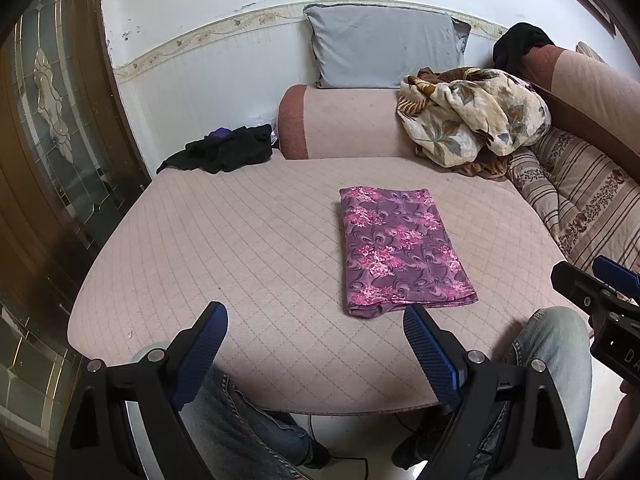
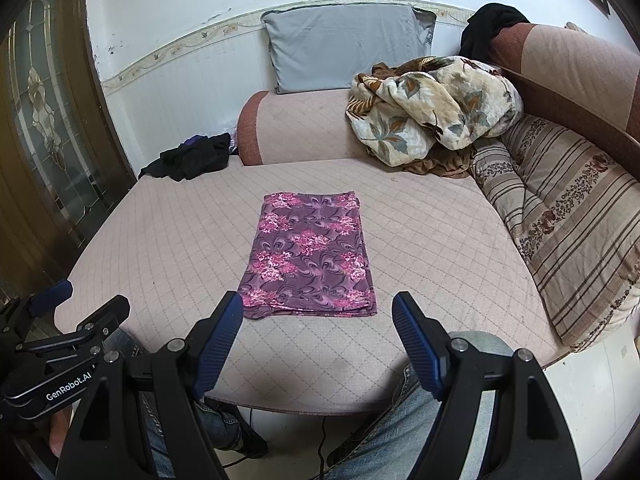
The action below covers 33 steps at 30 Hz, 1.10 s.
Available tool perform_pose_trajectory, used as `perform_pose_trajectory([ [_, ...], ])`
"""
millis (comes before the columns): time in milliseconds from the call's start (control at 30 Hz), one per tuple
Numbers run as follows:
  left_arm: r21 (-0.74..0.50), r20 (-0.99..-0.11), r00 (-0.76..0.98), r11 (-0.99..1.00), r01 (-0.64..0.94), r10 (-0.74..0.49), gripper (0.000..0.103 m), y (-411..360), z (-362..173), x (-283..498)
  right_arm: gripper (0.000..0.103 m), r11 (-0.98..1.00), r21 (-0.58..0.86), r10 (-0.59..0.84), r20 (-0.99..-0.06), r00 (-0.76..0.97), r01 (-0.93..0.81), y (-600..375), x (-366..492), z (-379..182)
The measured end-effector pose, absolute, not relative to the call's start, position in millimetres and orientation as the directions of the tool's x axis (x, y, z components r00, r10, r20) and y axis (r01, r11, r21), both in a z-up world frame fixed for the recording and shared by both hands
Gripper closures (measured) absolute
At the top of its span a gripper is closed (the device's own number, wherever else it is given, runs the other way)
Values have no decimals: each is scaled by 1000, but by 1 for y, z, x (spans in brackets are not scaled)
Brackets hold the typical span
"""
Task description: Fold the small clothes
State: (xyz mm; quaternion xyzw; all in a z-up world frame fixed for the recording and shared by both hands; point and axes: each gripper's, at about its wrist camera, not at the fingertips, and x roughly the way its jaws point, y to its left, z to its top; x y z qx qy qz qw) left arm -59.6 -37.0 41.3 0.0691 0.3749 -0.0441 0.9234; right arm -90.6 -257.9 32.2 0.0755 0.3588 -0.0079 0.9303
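1. Carrying surface: a pink quilted sofa seat with a diamond-stitch cover (image 1: 240,248) (image 2: 440,248), rounded along its near edge.
2. Task item: 1 purple cloth with a pink flower print, folded into a flat rectangle (image 1: 400,248) (image 2: 312,256). It lies at the middle of the seat, slightly toward the near edge, with its short side facing that edge.
3. Left tongs (image 1: 316,336): blue ribbed fingers (image 1: 208,344) set wide apart, holding nothing, poised over the near edge. The folded cloth sits just beyond the right finger, not touching it.
4. Right tongs (image 2: 318,326): fingers (image 2: 416,340) likewise spread wide and empty, over the near edge, with the short side of the cloth showing between them.
5. Far left corner of the seat: a crumpled black garment with a purple patch (image 1: 228,150) (image 2: 192,158).
6. Far right corner: a bunched cream blanket with a brown leaf print (image 1: 472,116) (image 2: 432,110), resting against the armrest.
7. Right edge: a beige striped cushion with floral bands (image 1: 580,200) (image 2: 568,224).
8. Against the wall behind the armrest: a grey pillow (image 1: 384,44) (image 2: 344,44), upright.
9. Below the near edge: the person's knees in blue jeans (image 1: 552,352) (image 2: 400,432).
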Motion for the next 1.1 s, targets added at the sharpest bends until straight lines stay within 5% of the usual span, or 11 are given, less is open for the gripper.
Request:
perform_pose_trajectory([
  [1100, 83, -729, 685, 991, 109, -14, 10, -41, 24, -40, 27, 990, 132, 56, -691, 720, 50, -263, -71, 26],
])
